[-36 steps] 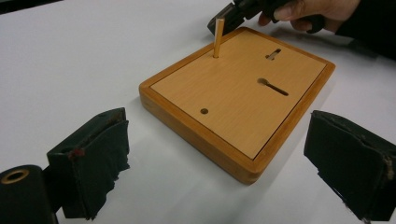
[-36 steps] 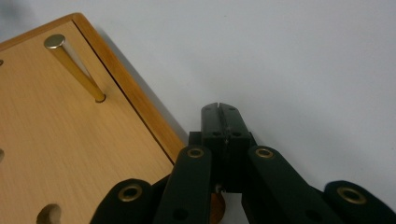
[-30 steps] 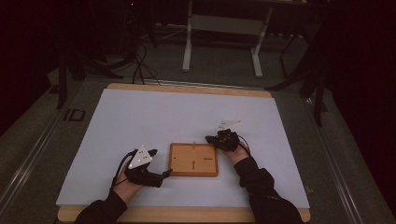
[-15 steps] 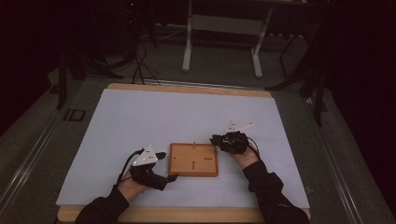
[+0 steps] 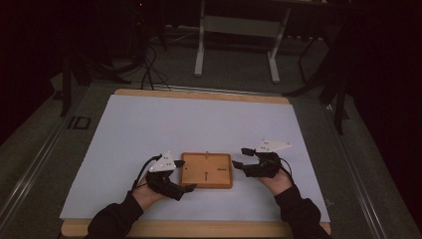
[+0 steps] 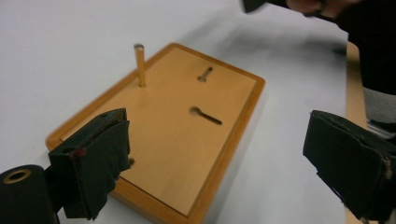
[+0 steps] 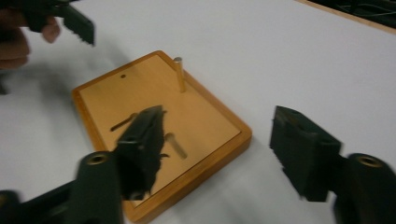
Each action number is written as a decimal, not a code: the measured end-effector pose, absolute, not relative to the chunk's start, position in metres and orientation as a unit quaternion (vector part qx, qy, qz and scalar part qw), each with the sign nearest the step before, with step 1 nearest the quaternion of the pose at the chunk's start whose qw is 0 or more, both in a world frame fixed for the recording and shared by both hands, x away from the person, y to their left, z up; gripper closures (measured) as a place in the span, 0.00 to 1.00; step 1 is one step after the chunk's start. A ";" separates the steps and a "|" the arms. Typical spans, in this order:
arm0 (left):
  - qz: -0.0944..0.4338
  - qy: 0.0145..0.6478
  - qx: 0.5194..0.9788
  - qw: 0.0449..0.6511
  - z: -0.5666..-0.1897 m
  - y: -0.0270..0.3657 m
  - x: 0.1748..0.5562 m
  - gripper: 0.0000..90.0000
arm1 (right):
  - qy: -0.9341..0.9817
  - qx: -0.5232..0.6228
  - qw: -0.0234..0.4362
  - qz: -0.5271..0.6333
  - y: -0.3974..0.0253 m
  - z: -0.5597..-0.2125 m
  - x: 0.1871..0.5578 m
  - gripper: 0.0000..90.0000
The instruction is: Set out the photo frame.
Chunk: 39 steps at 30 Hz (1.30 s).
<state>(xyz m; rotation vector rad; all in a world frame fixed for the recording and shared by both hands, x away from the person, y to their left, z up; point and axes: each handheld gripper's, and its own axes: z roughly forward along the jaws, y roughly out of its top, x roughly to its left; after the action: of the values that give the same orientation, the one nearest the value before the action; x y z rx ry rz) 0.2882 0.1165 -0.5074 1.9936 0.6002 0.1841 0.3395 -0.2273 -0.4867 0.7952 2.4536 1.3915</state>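
The left gripper (image 5: 185, 175) stood wide open with nothing between its jaws, one jaw over the near left corner of the wooden board (image 5: 206, 170) and the other out over the white table cover (image 5: 199, 119). The right gripper (image 5: 241, 158) was also spread wide and empty, just beside the board's right edge. The board lay flat near the front of the table, between the two grippers. An upright peg (image 6: 139, 65) rose near one long edge, and two slots (image 6: 205, 115) were cut into its top.
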 end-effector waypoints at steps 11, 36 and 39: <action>0.085 0.231 0.834 0.494 -0.501 0.105 0.309 0.15 | 0.822 0.260 0.136 0.488 -0.236 -0.492 0.308 0.20; 0.103 0.241 0.852 0.453 -0.522 0.069 0.371 0.74 | 0.839 0.219 0.107 0.486 -0.229 -0.501 0.288 0.15; 0.105 0.235 0.852 0.455 -0.520 0.066 0.371 0.80 | 0.838 0.222 0.119 0.484 -0.229 -0.500 0.288 0.15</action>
<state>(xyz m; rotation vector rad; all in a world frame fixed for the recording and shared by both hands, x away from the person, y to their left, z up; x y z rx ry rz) 0.3710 0.0661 -0.5200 2.1027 0.5798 0.2600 0.2880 -0.2292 -0.4999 0.6485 2.4517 1.4139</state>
